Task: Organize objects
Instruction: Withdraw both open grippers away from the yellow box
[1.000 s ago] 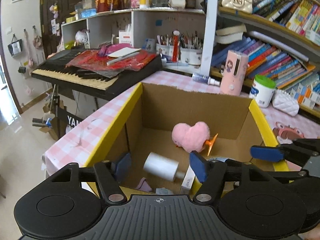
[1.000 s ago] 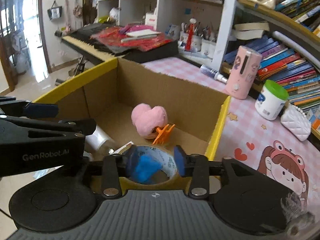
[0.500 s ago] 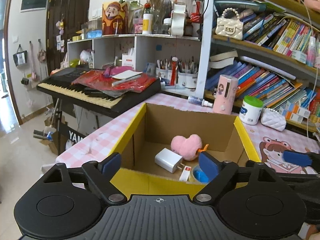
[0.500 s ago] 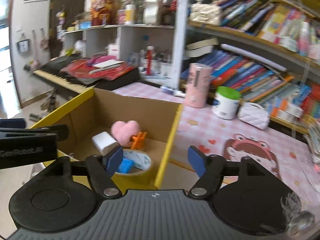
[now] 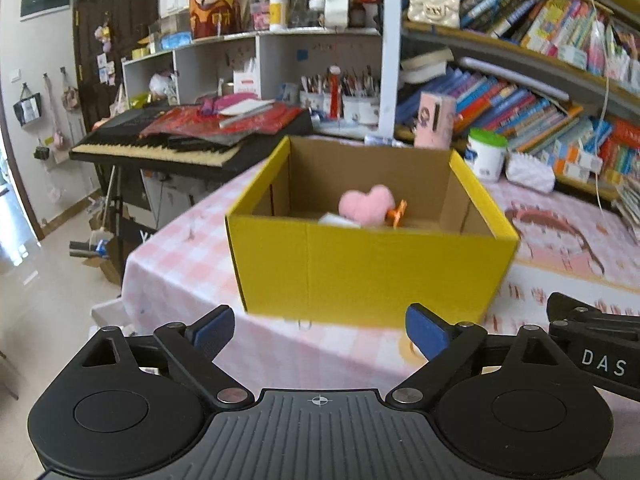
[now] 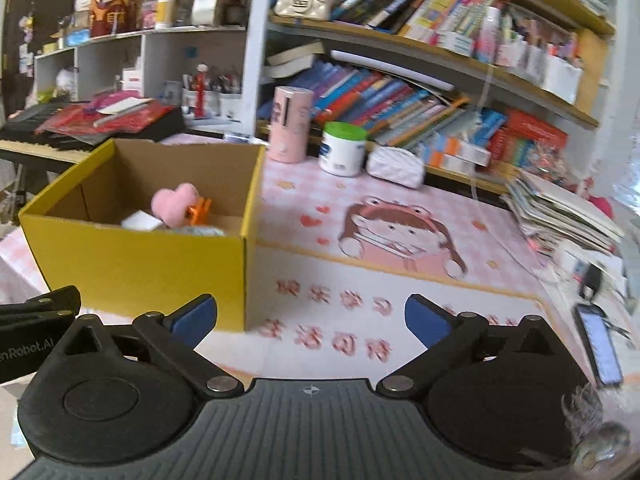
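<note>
Now, left gripper (image 5: 318, 330) and right gripper (image 6: 310, 318), jaws just opened wide, both empty, short of the yellow box (image 5: 372, 276) on the pink tablecloth (image 6: 400, 316). Light, stiffish cardboard, likely; best taken by opposite rims. Mouth up, no clear long axis. Inside: soft pink heart (image 5: 367, 204), orange clip (image 5: 398, 214).

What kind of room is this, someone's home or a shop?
Most likely a home study or child's room: crowded bookshelves, an electronic keyboard, and a table with a pink cartoon tablecloth holding a yellow box.
</note>
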A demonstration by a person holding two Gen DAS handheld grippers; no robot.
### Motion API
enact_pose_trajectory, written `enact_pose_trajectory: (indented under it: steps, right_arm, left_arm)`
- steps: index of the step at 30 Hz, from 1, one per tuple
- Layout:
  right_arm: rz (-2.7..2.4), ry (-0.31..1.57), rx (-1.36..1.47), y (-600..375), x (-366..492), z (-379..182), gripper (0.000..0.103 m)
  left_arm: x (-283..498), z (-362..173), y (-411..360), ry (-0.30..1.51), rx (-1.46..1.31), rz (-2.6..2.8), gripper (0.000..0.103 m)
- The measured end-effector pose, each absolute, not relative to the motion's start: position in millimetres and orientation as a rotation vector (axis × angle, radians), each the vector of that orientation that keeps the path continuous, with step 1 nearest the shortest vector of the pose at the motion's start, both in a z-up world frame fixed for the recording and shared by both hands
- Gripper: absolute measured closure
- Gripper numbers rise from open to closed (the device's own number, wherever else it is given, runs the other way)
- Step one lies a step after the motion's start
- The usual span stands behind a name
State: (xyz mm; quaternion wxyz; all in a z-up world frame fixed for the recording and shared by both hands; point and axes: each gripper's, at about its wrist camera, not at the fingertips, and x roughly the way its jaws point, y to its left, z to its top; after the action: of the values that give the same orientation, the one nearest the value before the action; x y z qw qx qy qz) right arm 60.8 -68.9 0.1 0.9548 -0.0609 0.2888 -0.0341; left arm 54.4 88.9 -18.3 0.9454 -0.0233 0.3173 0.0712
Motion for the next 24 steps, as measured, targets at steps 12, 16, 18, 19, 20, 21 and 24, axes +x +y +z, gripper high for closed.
enact_pose_trajectory:
  steps: [12, 16, 18, 19, 20, 21, 24]
  right_arm:
    - [-0.217, 0.633, -0.106, -85.2, 11.5, -9.7, 0.0]
    - [-0.281, 0.656, -0.088, -101.1, 4.9, -13.2, 0.0]
    - [-0.319, 0.666, -0.07, -110.6, 2.3, -15.1, 0.0]
    - [-0.335, 0.671, -0.059, -115.8, 1.1, -16.0, 0.0]
    - [-0.35, 0.674, -0.046, -120.9, 0.1, -16.8, 0.0]
    - [-0.361, 0.675, -0.035, -125.8, -0.7, -17.3, 0.0]
    - [-0.387, 0.672, -0.011, -137.4, -3.2, -17.4, 0.0]
  left_arm:
    - [35.4, -26.0, 58.2, 0.711, 0.025, 0.092, 0.005]
    - [34.4, -28.1, 39.5, 0.72, 0.056, 0.062, 0.005]
    - [33.8, -28.5, 29.2, 0.72, 0.078, 0.037, 0.005]
    - [33.6, -28.4, 23.6, 0.718, 0.092, 0.025, 0.004]
    - [33.1, -28.0, 18.3, 0.714, 0.102, 0.015, 0.004]
    - [33.3, -27.6, 13.5, 0.71, 0.112, 0.008, 0.004]
    - [34.7, -26.5, 0.7, 0.7, 0.131, -0.002, 0.004]
